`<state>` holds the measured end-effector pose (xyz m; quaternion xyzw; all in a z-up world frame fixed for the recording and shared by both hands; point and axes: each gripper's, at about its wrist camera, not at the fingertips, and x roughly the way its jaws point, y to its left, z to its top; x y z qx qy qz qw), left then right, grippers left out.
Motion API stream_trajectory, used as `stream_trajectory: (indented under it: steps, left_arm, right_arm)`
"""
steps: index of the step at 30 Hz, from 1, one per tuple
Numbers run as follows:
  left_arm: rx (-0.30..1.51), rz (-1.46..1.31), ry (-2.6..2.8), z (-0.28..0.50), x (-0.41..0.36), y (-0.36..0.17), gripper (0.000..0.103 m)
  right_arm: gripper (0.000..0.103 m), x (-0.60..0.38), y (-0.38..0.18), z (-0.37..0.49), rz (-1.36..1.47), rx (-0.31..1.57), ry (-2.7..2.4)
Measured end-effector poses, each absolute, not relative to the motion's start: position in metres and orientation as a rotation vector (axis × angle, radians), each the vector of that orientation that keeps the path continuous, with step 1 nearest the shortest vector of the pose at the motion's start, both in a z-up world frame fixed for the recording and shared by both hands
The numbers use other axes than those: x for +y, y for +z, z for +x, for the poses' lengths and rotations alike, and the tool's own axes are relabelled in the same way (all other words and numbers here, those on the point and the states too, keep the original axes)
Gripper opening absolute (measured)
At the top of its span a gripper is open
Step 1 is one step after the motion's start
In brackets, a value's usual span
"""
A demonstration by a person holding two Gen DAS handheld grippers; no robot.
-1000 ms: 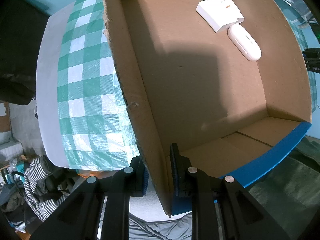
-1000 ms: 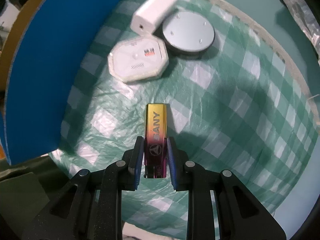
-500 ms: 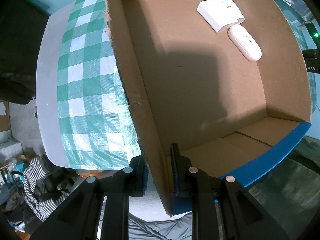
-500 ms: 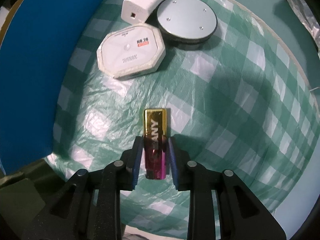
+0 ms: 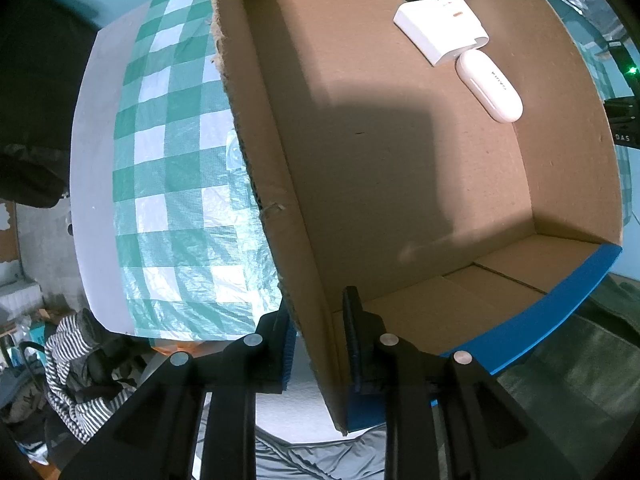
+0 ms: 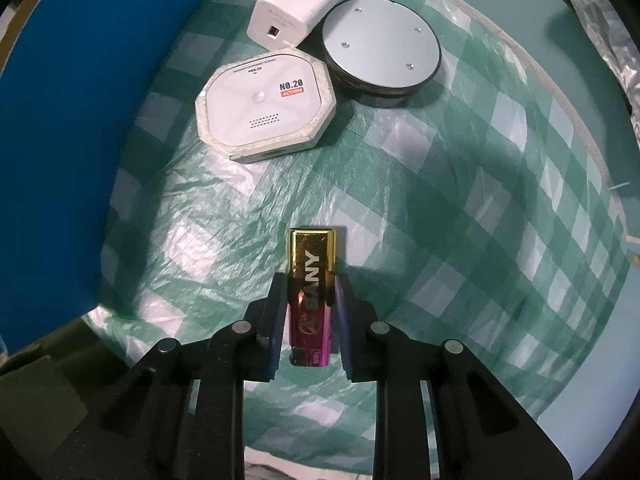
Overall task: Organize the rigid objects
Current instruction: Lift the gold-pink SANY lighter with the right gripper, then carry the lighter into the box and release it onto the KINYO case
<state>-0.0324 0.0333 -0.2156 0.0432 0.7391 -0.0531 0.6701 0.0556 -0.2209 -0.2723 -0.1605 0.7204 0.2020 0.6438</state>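
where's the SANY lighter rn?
Right wrist view: the SANY lighter sits between the right gripper's fingers, low centre, over the checked cloth, below the white octagonal box.

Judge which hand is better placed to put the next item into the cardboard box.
Right. The right gripper is already shut on the gold-pink lighter above the checked cloth, while the left gripper is clamped on the cardboard box wall, steadying it.
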Motion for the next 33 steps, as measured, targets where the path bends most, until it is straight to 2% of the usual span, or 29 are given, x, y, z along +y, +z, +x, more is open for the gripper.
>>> stream_trajectory:
  steps: [18,33]
  left_arm:
    - [1.667,0.116,-0.141,-0.032,0.025,-0.218,0.022]
    - [1.666,0.11,-0.15,-0.033,0.026,-0.219,0.022]
  right_arm:
    - [0.022,-0.195,-0.198,0.07,-0.378,1.534,0.576]
    - [0.022,-0.116,-0.14,0.085,-0.384,1.415,0.705]
